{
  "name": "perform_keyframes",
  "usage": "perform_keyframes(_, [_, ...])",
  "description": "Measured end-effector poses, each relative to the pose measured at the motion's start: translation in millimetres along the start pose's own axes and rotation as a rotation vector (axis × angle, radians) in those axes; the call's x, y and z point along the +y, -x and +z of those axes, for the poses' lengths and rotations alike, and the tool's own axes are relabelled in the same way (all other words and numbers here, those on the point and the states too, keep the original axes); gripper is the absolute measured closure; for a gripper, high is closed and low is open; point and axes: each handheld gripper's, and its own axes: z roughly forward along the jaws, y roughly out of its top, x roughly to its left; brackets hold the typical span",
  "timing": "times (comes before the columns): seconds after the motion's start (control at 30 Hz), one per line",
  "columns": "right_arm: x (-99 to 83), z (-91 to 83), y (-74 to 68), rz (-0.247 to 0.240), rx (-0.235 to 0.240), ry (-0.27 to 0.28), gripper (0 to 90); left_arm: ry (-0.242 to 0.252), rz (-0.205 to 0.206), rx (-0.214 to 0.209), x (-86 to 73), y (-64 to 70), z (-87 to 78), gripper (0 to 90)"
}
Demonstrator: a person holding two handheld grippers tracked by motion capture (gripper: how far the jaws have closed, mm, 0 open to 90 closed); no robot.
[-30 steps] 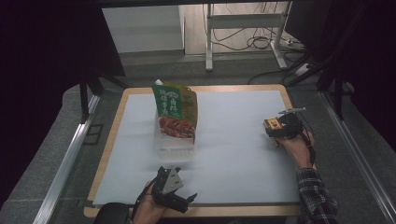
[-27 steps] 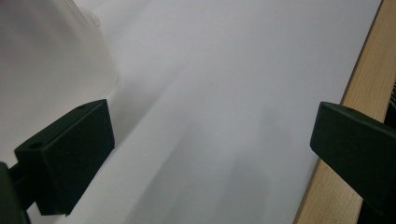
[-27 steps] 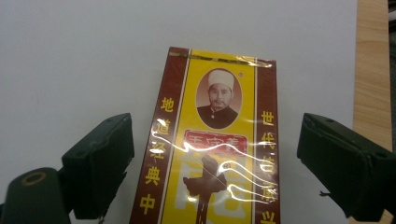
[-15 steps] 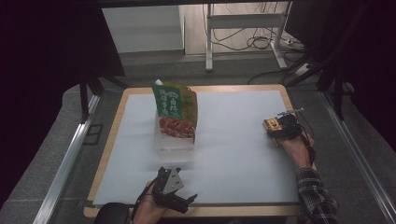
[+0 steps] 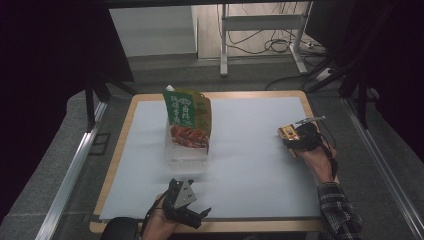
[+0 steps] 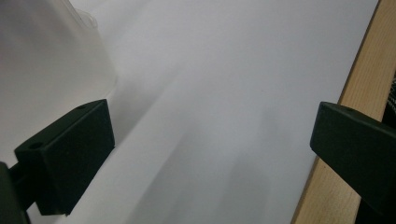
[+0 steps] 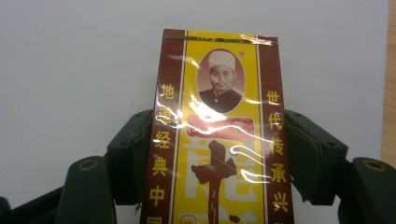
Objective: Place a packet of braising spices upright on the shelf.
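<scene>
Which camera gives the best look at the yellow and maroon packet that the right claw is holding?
The right gripper view: the glossy yellow and maroon packet stands large between the right claw jaws, its printing sharp. The high view shows that packet small and far off at the white mat's right side. The left gripper view looks at mat and wooden edge instead.

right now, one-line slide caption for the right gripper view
Right gripper shut on a yellow and maroon packet, its fingers pressing both long sides above the white table mat.
</scene>
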Motion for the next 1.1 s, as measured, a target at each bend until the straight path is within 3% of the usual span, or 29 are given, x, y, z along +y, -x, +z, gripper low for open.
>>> perform_keyframes(0.27, [-2.5, -11.0, -10.5, -0.019, 0.069, 0.022, 31.4, 0.001, 0.000, 0.001, 0.1, 0.1, 0.0, 0.0])
perform_keyframes(1.1, [-18.7, -32.0, -84.0, -0.248, 0.241, 0.023, 31.4, 0.002, -0.001, 0.000, 0.0, 0.0, -0.2, 0.0])
